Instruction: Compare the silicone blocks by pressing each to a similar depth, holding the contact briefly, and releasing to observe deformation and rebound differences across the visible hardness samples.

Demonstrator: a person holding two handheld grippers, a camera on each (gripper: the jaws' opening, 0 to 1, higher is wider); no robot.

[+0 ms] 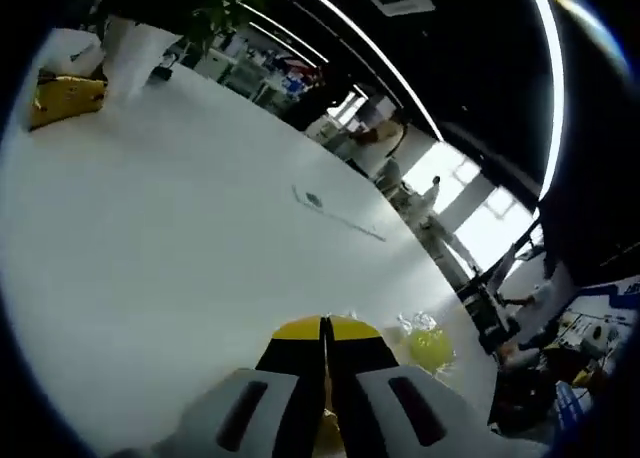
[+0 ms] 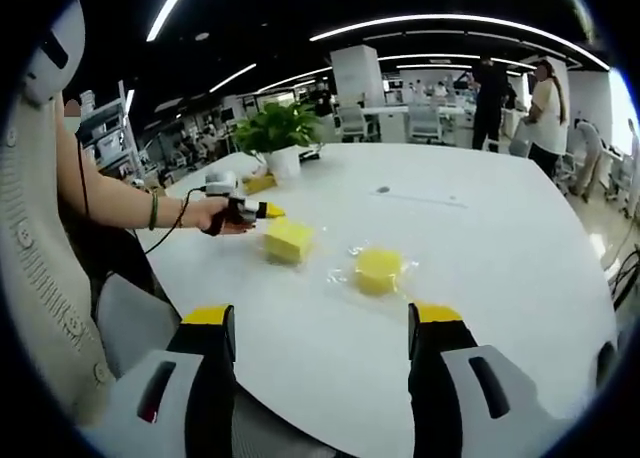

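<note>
Silicone blocks: one [image 2: 288, 240] beside my left gripper [image 2: 262, 210], whose jaws are together; another [image 2: 379, 269], on clear wrap, lies on the white table [image 2: 500, 248] beyond my right gripper [image 2: 322, 328], jaws wide apart.

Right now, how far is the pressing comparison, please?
Nothing looks finished. In hand: the left gripper, shut, reaches the first yellow block, though contact is unclear. Left to do: the second yellow block, lying on its clear wrapper, apart from both grippers. The right gripper hangs open above the white table.
</note>
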